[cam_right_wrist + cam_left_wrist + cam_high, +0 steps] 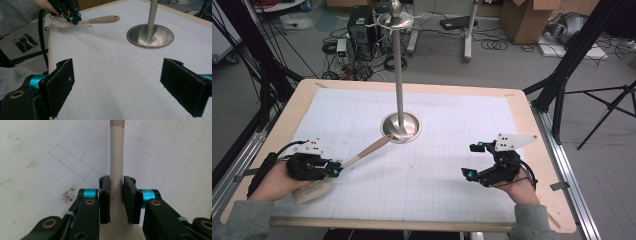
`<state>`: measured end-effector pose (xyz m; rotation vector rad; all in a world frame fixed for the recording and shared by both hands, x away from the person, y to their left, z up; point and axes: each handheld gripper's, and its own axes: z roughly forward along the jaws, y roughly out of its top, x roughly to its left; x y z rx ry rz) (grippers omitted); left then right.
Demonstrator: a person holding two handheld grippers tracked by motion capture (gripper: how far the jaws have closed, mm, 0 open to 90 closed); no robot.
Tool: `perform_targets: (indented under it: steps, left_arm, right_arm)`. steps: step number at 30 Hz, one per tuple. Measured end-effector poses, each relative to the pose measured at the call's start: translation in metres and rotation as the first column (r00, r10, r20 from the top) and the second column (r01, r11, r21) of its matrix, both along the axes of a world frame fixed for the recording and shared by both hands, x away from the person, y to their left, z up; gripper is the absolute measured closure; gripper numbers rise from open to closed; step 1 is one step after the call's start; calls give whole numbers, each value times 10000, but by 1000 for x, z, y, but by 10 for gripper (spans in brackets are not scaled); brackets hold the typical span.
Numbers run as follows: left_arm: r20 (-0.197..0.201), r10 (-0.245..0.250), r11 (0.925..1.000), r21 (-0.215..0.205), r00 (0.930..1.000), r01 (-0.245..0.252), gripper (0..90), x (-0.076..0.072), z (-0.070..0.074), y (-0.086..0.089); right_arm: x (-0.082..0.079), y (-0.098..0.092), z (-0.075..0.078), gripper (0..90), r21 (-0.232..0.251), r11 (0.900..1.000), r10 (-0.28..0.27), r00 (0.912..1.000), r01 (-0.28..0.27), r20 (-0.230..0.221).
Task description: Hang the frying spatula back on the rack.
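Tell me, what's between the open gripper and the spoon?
Nothing but bare white gridded mat. In the high view, the right gripper sits apart from the spoon, which the left gripper holds.

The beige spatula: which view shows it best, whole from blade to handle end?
The high view: the spatula lies across the mat, blade under the left claw. The right gripper view shows it far off with its hanging hole; the left gripper view, just the neck between the pads.

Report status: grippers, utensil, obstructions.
Left gripper shut on spatula neck. Right gripper open, empty. Spatula handle end near stand base. Nothing else in the way.
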<state>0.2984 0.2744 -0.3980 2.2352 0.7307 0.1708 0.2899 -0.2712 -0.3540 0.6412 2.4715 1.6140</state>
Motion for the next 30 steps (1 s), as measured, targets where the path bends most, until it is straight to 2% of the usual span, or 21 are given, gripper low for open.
perform_targets:
  steps: [3, 10, 17, 21, 30]
  left_arm:
    - [83, 15, 9998, -188, 10000, -13, 761, 0, 2, 3]
    - [114, -206, 9996, -207, 9997, 208, 761, -1, 2, 6]
    - [229, -336, 9976, -604, 9992, 349, 761, -2, 7, 13]
    - [230, -258, 9971, -710, 9994, 274, 761, -3, 9, 16]
    - [542, -92, 9938, -1097, 9985, 151, 761, -4, 17, 20]
  right_arm:
    - [0, -1, 0, 112, -23, 10000, -25, 10000, 25, -48]
    - [0, -2, 0, 112, 73, 10000, -45, 10000, 45, -17]
    - [1, -5, 0, 112, 164, 9998, -82, 10000, 82, -6]
    - [0, -8, 1, 112, 263, 9995, -154, 9999, 155, -23]
    - [1, -10, 1, 112, 333, 9993, -192, 9998, 194, -43]
